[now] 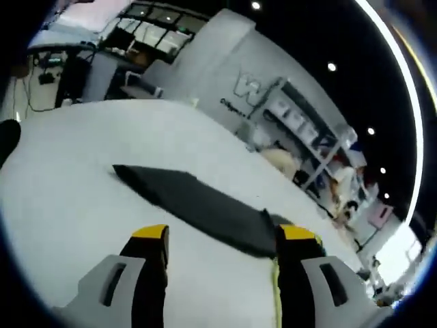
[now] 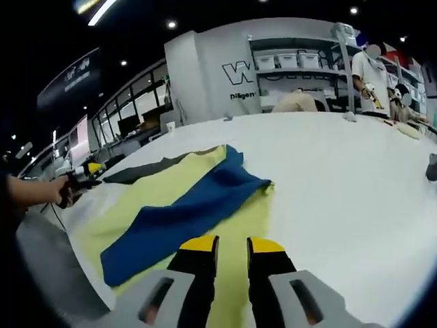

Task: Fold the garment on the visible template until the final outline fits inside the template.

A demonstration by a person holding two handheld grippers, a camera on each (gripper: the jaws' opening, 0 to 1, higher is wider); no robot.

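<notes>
A blue garment [image 2: 184, 208] lies folded into a long band across a pale yellow template sheet [image 2: 246, 219] on the white table [image 2: 355, 184]. My right gripper [image 2: 232, 244] hovers just before the garment's near edge, its yellow-tipped jaws a narrow gap apart with nothing between them. A dark grey cloth [image 2: 143, 169] lies beyond the sheet. That same dark grey cloth [image 1: 205, 205] stretches flat ahead of my left gripper [image 1: 224, 234], whose jaws stand wide open and hold nothing. The left gripper [image 2: 80, 172] also appears at the table's far left, held by a hand.
A thin yellow strip [image 1: 275, 294] shows by the left gripper's right jaw. White shelving [image 2: 307, 61] and a standing person [image 2: 369, 75] are behind the table. A dark item [image 2: 431, 167] sits at the table's right edge. Desks with monitors [image 1: 147, 31] stand far back.
</notes>
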